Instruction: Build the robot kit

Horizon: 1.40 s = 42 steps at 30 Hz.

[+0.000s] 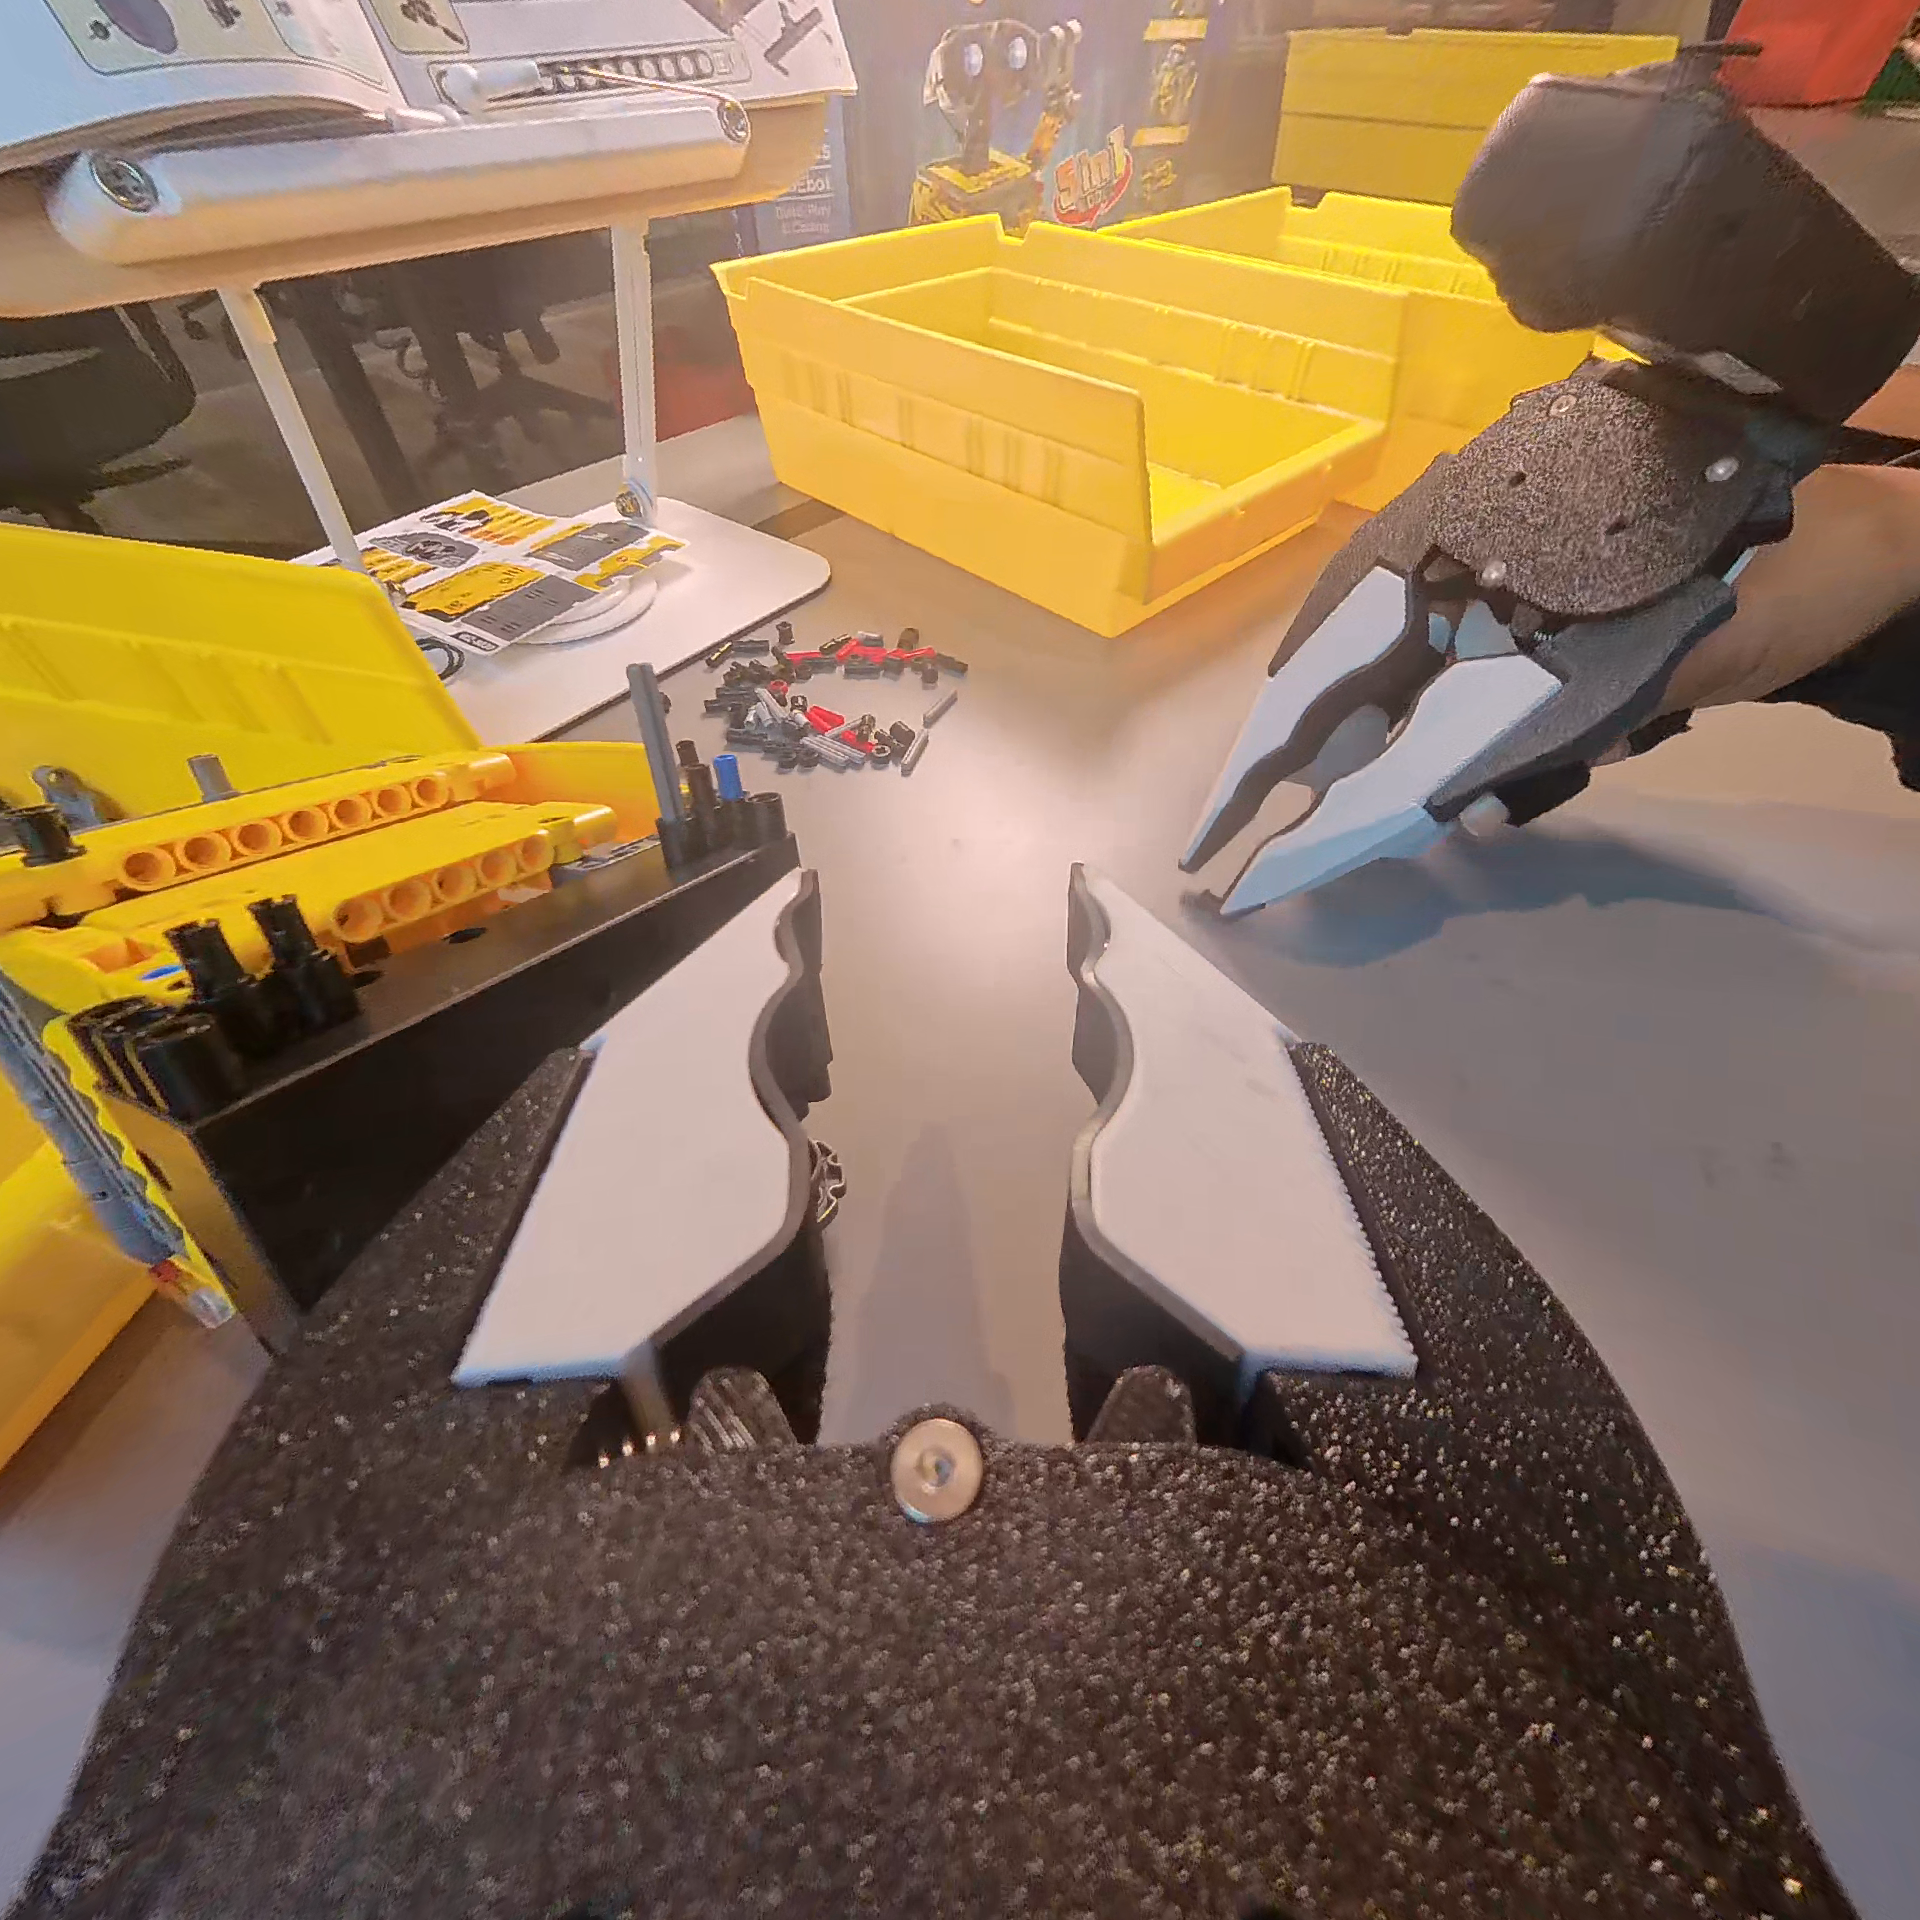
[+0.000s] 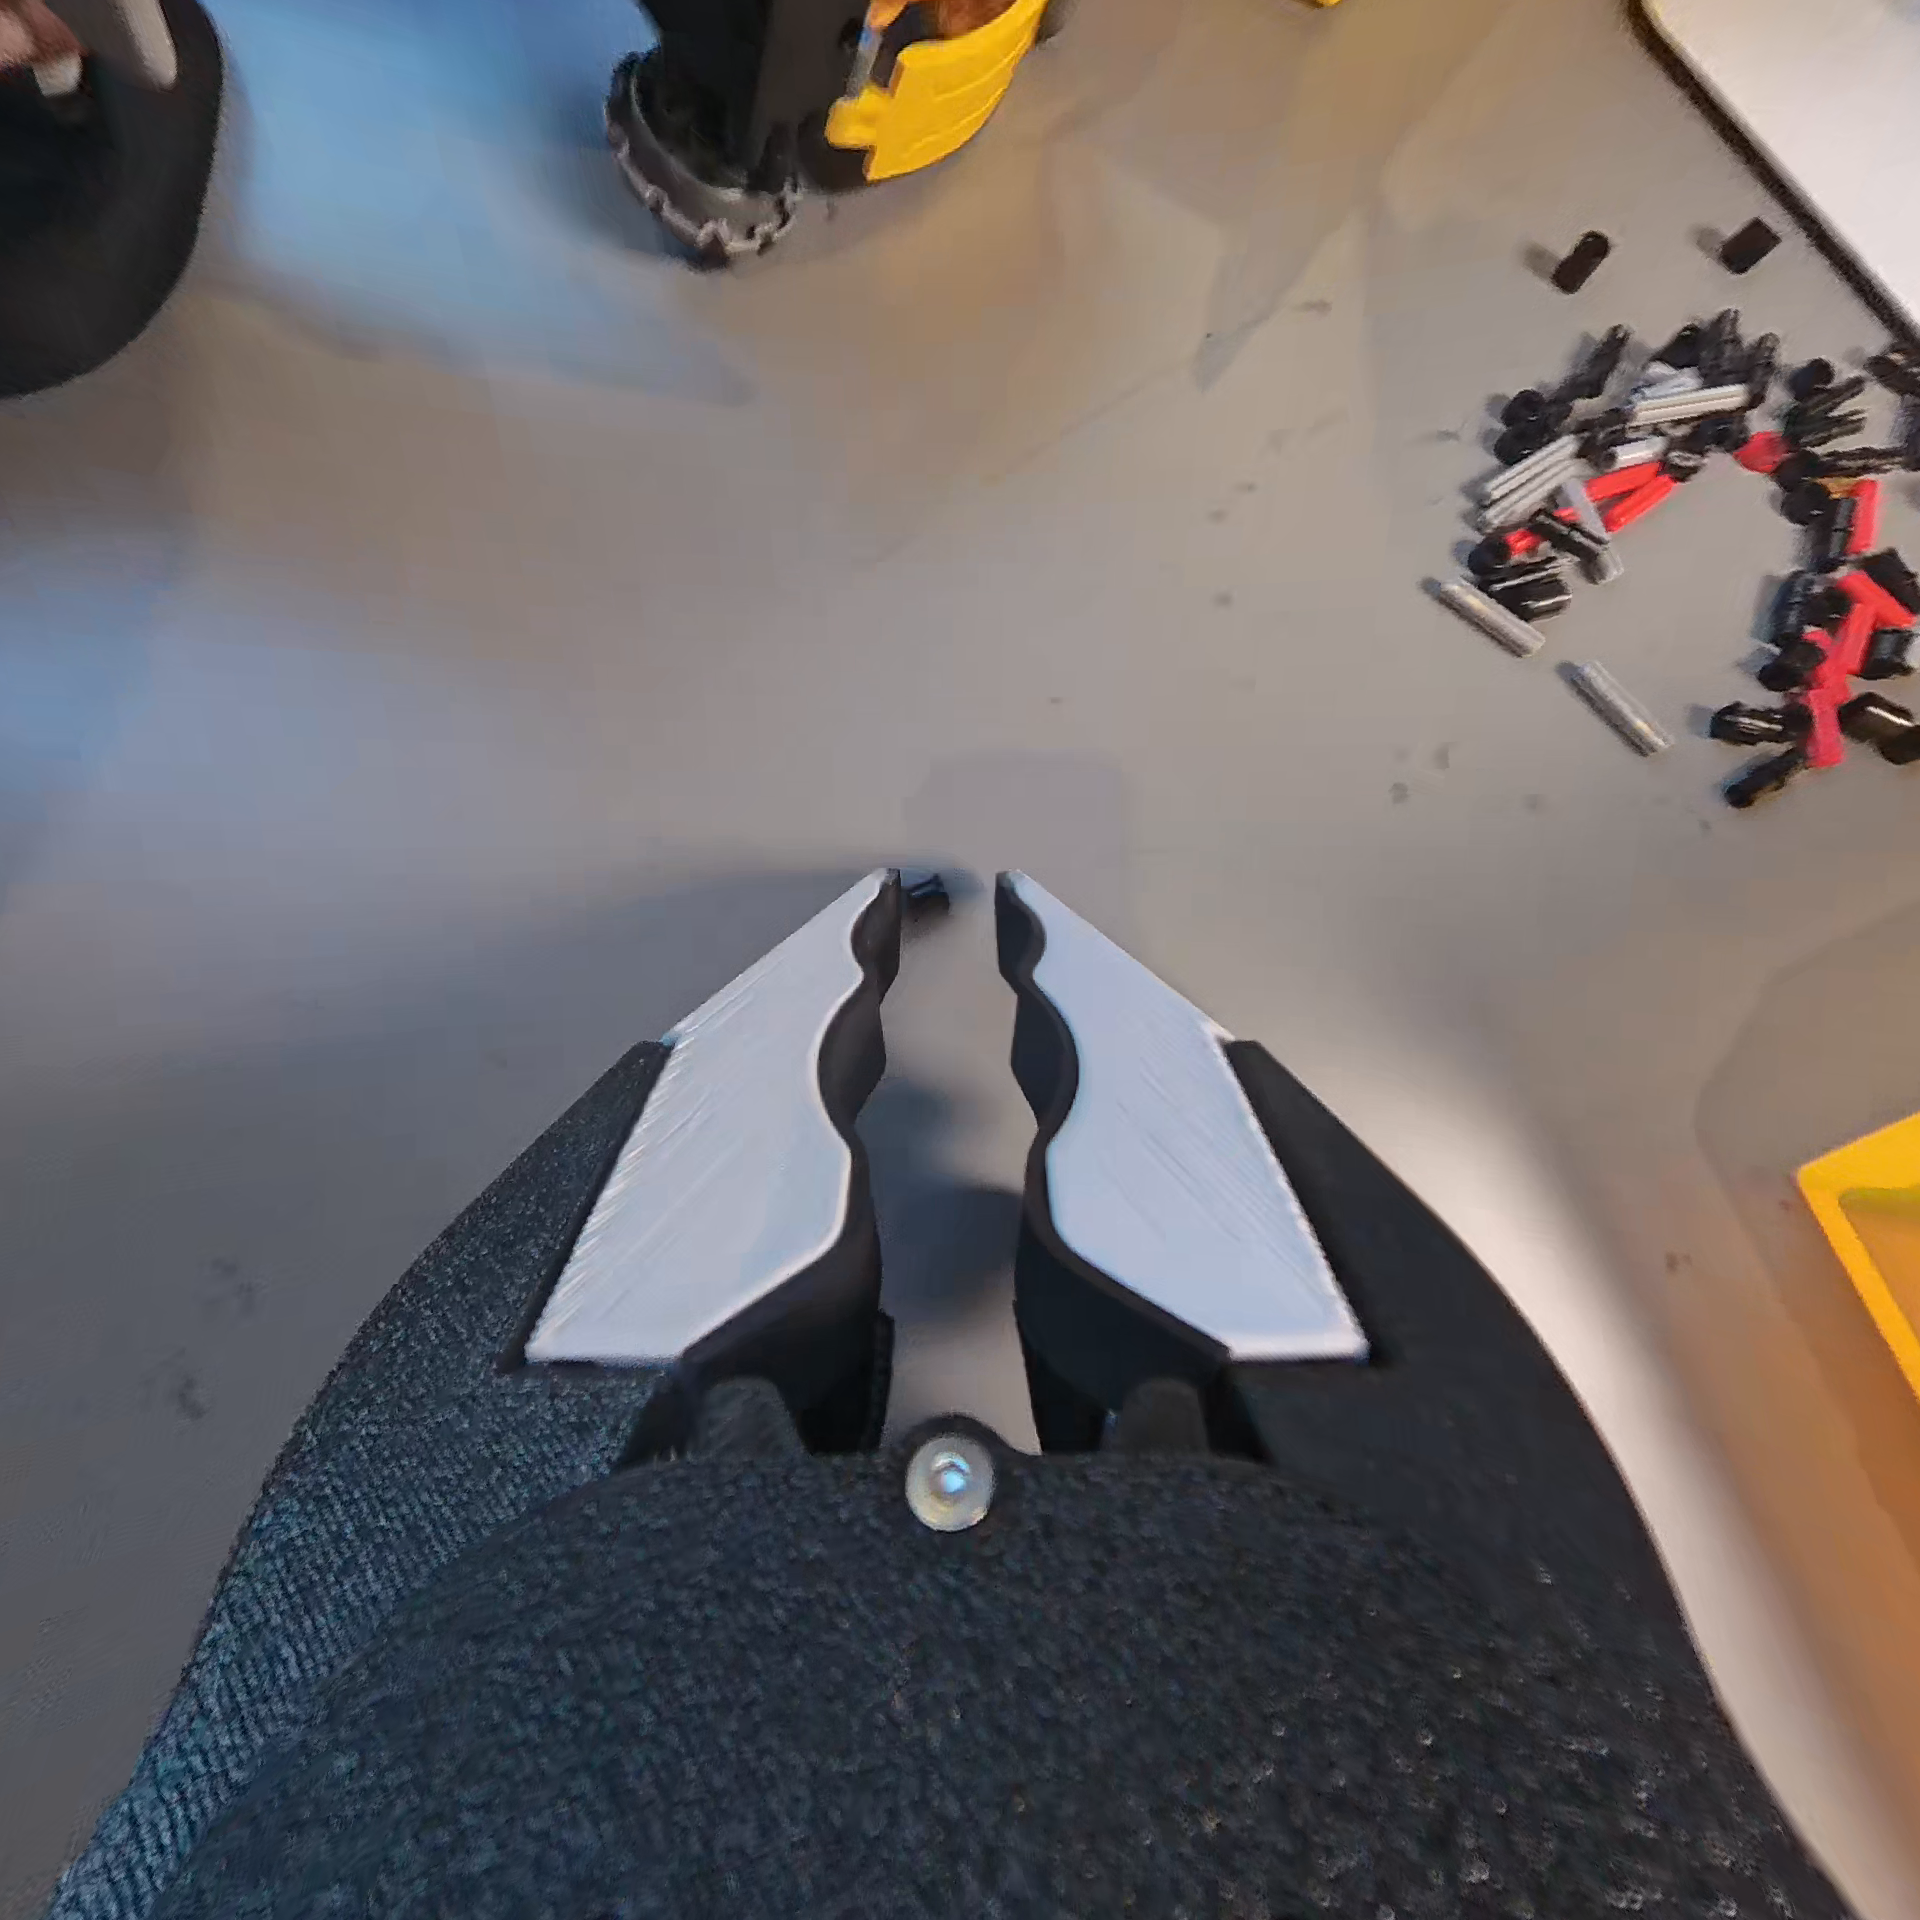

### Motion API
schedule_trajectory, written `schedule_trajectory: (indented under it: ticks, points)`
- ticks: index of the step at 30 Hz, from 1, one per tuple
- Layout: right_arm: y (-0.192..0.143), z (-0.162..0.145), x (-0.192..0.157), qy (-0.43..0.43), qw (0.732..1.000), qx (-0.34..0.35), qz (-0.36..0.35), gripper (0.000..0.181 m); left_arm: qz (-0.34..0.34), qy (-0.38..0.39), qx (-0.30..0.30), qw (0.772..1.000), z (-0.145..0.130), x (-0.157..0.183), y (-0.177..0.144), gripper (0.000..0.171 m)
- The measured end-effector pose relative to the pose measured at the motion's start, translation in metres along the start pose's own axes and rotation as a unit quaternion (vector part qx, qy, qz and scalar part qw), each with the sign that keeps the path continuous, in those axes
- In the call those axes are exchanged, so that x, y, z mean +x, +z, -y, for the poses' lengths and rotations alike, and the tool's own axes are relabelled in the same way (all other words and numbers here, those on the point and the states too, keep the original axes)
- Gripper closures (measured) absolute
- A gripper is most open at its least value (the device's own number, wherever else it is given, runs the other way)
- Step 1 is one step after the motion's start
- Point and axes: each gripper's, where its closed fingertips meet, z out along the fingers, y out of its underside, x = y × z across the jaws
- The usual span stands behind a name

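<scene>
My left gripper [image 1: 940, 894] is open and empty, low over the grey table [image 1: 1455, 1247]. Its left finger lies along the black side of a yellow and black brick-built model [image 1: 312, 935] with black pins standing on top; I cannot tell if they touch. My right gripper [image 2: 943, 888] is open, tips down near the table, with a small black pin [image 2: 928, 891] lying between them close to the left fingertip. The right gripper also shows in the left wrist view [image 1: 1221, 894], held by a gloved hand. The model's track and yellow end show in the right wrist view [image 2: 831, 114].
A pile of small black, red and grey pins and axles [image 1: 831, 696] [image 2: 1714, 540] lies mid-table. Yellow bins [image 1: 1039, 416] stand at the back, one corner [image 2: 1870, 1247] near my right gripper. A book stand with a booklet [image 1: 416, 104], a sticker sheet [image 1: 520, 566] and a toy box [image 1: 1039, 104] stand behind. The left gripper's tips are roughly 15 cm from the right gripper's.
</scene>
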Motion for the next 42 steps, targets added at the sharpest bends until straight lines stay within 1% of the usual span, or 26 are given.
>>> schedule_trajectory:
  ticks: [2,4,7,10,14,18,23,26,33,36,39,42]
  points:
    - [-0.008,0.012,0.02,0.043,0.998,0.044,-0.029,0.162,0.001,-0.002,-0.003,1.0,-0.001,0.0,0.0,0.126]
    - [-0.017,0.021,0.05,0.092,0.989,0.086,-0.079,0.162,0.0,-0.002,-0.003,1.0,0.0,0.0,-0.001,0.126]
    - [-0.022,0.022,0.094,0.142,0.97,0.105,-0.164,0.162,-0.004,-0.001,-0.005,1.0,0.0,0.003,-0.001,0.126]
    - [-0.016,0.021,0.118,0.164,0.957,0.101,-0.216,0.162,-0.011,-0.001,-0.007,1.0,-0.001,0.006,-0.001,0.125]
    - [-0.003,0.03,0.132,0.176,0.946,0.096,-0.255,0.164,-0.021,-0.007,-0.006,1.0,0.0,0.01,-0.001,0.125]
    - [0.006,0.033,0.149,0.181,0.934,0.073,-0.299,0.169,-0.03,-0.016,-0.003,0.999,0.001,0.013,-0.003,0.126]
    - [0.012,0.025,0.163,0.212,0.921,0.048,-0.322,0.166,-0.039,-0.033,0.008,0.999,0.004,0.013,-0.006,0.126]
    - [0.016,0.028,0.163,0.226,0.919,0.047,-0.32,0.166,-0.047,-0.05,0.016,0.998,0.006,0.013,-0.008,0.127]
    - [0.023,0.028,0.165,0.228,0.92,0.024,-0.319,0.169,-0.047,-0.063,0.015,0.997,0.005,0.011,-0.009,0.127]
    - [0.028,0.025,0.164,0.217,0.925,-0.005,-0.313,0.168,-0.041,-0.066,0.008,0.997,0.003,0.008,-0.008,0.126]
    - [0.028,0.023,0.165,0.219,0.925,-0.017,-0.311,0.172,-0.039,-0.069,0.004,0.997,0.001,0.007,-0.007,0.126]
    - [0.029,0.023,0.165,0.216,0.927,-0.024,-0.305,0.172,-0.039,-0.07,0.004,0.997,0.001,0.006,-0.007,0.126]
